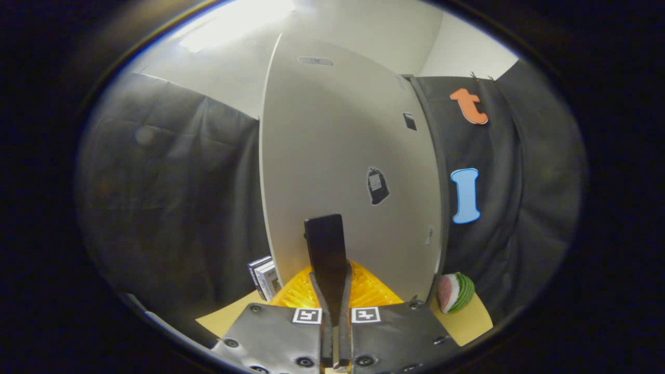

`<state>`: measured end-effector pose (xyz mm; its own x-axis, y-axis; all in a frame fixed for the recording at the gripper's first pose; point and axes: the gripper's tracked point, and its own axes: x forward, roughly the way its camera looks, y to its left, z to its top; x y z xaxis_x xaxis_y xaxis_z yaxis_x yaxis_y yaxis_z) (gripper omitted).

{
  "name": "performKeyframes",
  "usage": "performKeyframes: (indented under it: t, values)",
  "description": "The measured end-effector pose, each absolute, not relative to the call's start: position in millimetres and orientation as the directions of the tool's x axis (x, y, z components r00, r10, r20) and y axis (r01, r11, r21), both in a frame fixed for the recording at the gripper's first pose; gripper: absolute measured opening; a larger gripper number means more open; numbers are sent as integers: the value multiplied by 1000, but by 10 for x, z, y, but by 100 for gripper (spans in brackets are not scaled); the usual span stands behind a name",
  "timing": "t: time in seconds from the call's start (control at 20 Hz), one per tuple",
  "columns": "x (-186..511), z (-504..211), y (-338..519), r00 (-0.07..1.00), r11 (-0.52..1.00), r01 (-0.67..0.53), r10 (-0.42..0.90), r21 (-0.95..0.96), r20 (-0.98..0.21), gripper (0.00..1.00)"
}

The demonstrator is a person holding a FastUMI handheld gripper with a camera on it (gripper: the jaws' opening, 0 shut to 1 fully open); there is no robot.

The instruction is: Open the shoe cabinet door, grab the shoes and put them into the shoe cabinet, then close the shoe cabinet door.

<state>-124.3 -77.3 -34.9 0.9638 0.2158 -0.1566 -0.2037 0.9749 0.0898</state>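
Tongs [332, 306] clamp the closed cabinet door's handle [326, 249].

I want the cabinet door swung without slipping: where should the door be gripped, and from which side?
By the flat black handle standing upright low on the door, from straight in front: it is thin, so the jaws pinch its two faces. The gripper is shut on it.

The cabinet door [343, 156] looks smooth, matt and painted. The wall [171, 197] is creased cloth. The basket [363, 291] is ribbed glossy plastic.
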Motion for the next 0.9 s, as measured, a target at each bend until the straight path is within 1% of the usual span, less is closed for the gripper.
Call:
performKeyframes:
  t: [0.3,0.6,0.75,0.9]
  values:
    - [-1477,-288,-1310,970,984,-164,174,76,-168,6]
    - [-1535,-190,-1957,989,999,-33,33,6,-146,4]
    - [-1555,-181,-2386,988,998,54,-50,24,-143,3]
    - [-1569,-193,-2665,986,996,73,-63,60,-151,3]
